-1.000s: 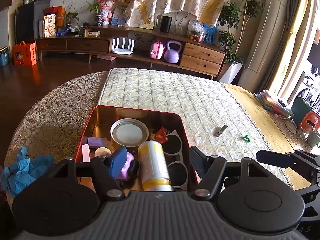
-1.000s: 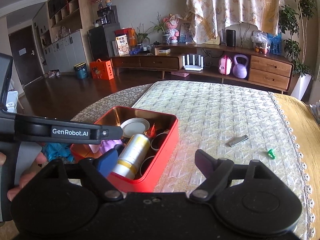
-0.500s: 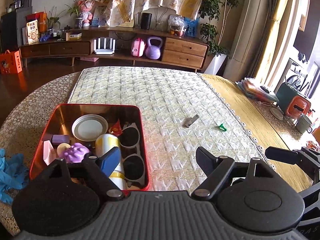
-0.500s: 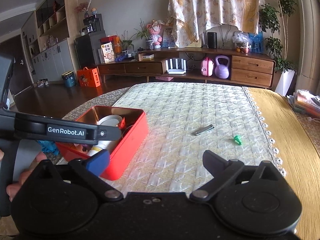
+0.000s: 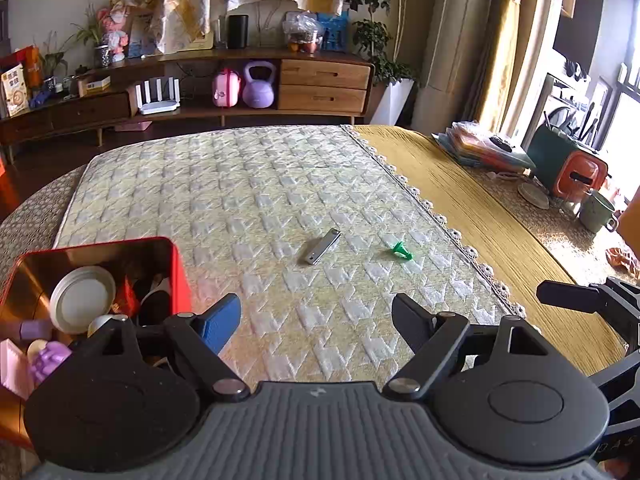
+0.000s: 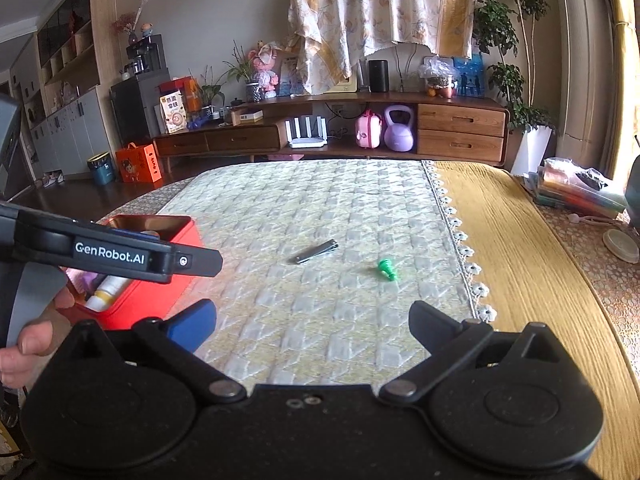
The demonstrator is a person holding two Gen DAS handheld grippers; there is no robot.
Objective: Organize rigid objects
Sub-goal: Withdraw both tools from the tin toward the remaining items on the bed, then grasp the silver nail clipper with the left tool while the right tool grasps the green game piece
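both left gripper point(image 5: 316, 320) and right gripper point(image 6: 312, 322) hover level, fingers wide, holding nothing.

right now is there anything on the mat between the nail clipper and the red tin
No. In both wrist views the quilted mat between the nail clipper and the red tin is bare; the green piece lies on the clipper's other side.

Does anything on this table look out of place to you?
Yes: a small silver metal nail clipper and a tiny green plastic piece lie loose on the quilted mat, apart from each other, while the other small items sit packed inside the red metal tin. Nothing looks spilled or damaged.
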